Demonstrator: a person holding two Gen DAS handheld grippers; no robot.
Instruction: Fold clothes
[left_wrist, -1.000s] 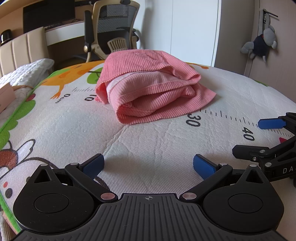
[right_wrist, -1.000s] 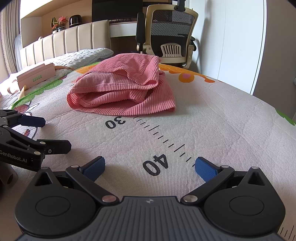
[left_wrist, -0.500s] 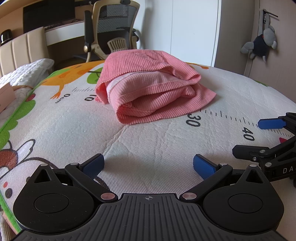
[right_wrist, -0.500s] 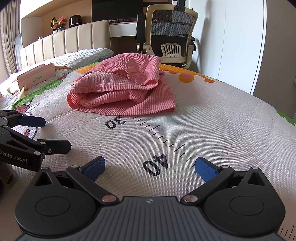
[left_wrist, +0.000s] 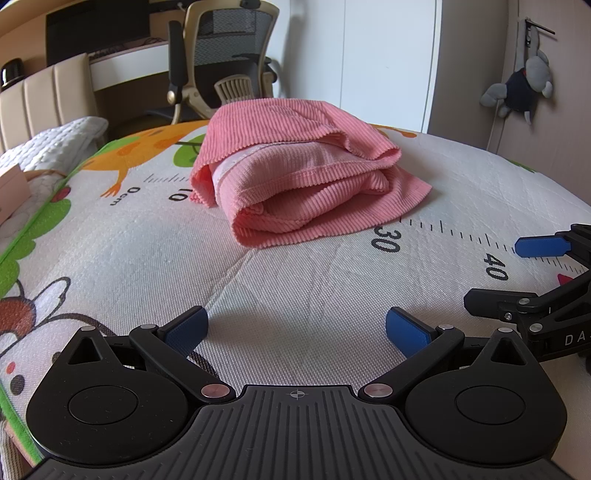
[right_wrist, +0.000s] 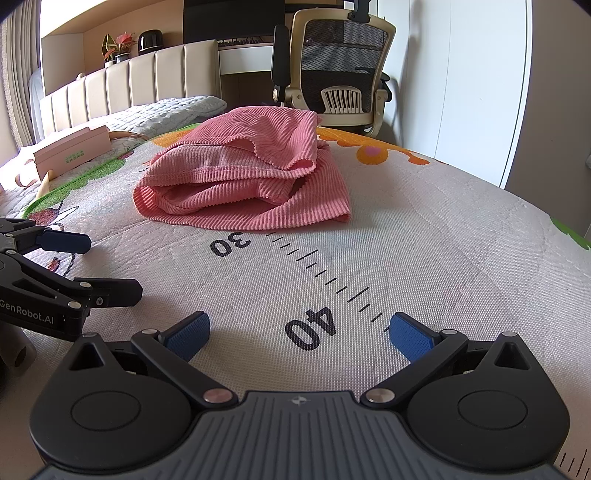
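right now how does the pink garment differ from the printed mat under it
The pink garment is one plain colour with a ribbed weave; the printed mat is white with cartoon pictures and a ruler scale. The garment sits bunched in loose, uneven folds; the mat lies spread flat. The garment covers a small patch; the mat reaches across the whole view. Both are fabric, and neither touches the left gripper or right gripper.

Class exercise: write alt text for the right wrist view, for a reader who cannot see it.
A pink ribbed garment, loosely folded, lies on a printed mat with a ruler scale, beyond the open, empty right gripper. The left gripper, also open, shows at the left edge; an office chair stands behind.
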